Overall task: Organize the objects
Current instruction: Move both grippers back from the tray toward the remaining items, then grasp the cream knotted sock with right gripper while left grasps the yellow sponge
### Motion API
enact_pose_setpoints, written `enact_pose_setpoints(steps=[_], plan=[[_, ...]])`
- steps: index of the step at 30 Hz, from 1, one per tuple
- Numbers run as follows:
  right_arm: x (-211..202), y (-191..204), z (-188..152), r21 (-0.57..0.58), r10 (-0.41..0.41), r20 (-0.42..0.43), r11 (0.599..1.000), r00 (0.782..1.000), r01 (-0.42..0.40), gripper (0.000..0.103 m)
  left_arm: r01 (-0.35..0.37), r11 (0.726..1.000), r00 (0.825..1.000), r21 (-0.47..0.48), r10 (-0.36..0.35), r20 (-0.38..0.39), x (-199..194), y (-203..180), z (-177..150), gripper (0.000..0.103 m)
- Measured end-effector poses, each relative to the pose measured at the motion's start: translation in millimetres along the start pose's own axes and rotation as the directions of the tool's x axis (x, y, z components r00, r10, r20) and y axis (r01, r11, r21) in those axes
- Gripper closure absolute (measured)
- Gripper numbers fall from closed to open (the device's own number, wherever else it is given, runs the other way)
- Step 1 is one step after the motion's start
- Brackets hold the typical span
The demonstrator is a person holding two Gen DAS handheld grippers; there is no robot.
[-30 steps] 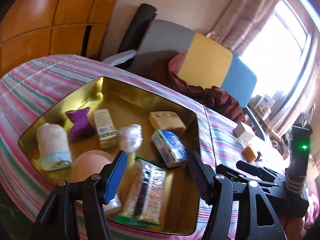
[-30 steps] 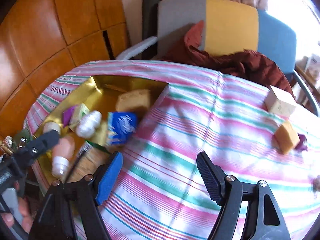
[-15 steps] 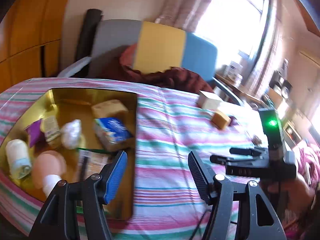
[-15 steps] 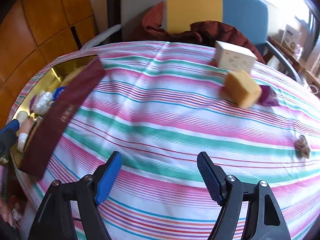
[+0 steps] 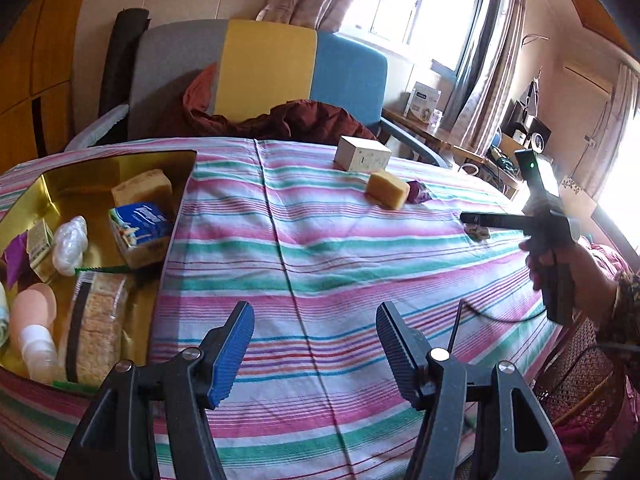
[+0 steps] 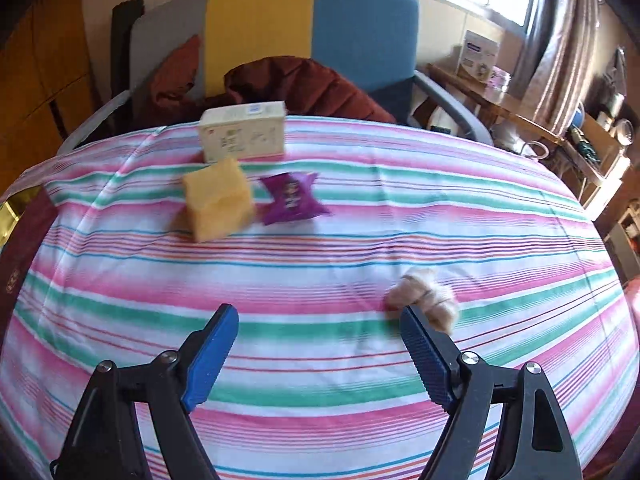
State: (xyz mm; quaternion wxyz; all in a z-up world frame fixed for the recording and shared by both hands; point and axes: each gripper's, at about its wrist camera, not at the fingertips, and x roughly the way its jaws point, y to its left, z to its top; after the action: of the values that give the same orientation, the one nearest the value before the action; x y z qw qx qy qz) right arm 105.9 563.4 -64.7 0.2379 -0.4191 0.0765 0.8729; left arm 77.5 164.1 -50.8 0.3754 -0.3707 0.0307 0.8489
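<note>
A gold tin tray [image 5: 100,162] at the left of the striped table holds several items: a sponge, a blue packet, a cracker pack, a pink bottle. On the cloth lie a white box [image 6: 243,131], a yellow sponge [image 6: 218,200], a purple packet [image 6: 292,199] and a small beige fluffy thing [image 6: 424,298]. My left gripper [image 5: 314,346] hovers open over bare cloth right of the tray. My right gripper [image 6: 318,354] has nothing between its fingers and its jaws are opening; the beige thing lies just beyond its right fingertip. In the left wrist view a hand holds the right gripper [image 5: 480,220] over the beige thing.
A grey, yellow and blue chair [image 6: 280,28] with a dark red cloth [image 6: 296,84] stands behind the table. A cluttered desk [image 5: 440,128] and a window are at the right. A wicker seat [image 5: 576,384] sits by the table's right edge.
Both grippers have swung right, away from the tray and across the cloth. The right one now faces the box, sponge, purple packet and beige thing, and its jaws stand wider.
</note>
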Motion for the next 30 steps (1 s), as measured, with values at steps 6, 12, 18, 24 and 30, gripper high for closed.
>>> enact_pose_setpoints(steps=[6, 12, 18, 24, 30], plan=[[19.3, -54.0, 8.7, 0.124, -0.008, 0.012, 0.992, 1.000, 0.007, 0.017, 0.018, 1.000, 0.999, 0.023, -0.017, -0.038, 10.5, -12.7, -2.6, 0.039], [51.1, -70.8, 5.9, 0.243, 0.061, -0.082, 0.969, 0.995, -0.040, 0.017, 0.031, 0.998, 0.996, 0.046, -0.028, -0.079, 22.4, -24.2, -6.8, 0.039], [58.6, -64.8, 5.0, 0.217, 0.055, -0.114, 0.976, 0.992, -0.029, 0.028, 0.030, 0.998, 0.994, 0.057, -0.024, -0.110, 32.0, -28.9, -10.3, 0.039], [55.5, -63.5, 4.6, 0.198, 0.063, -0.124, 0.980, 0.990, -0.037, 0.053, 0.034, 0.998, 0.992, 0.055, -0.027, -0.122, 36.9, -30.6, -10.0, 0.039], [49.8, -51.6, 4.2, 0.204, 0.129, -0.139, 0.974, 0.982, -0.099, 0.055, 0.027, 0.998, 0.992, 0.063, -0.019, -0.121, 43.3, -32.1, 0.6, 0.039]])
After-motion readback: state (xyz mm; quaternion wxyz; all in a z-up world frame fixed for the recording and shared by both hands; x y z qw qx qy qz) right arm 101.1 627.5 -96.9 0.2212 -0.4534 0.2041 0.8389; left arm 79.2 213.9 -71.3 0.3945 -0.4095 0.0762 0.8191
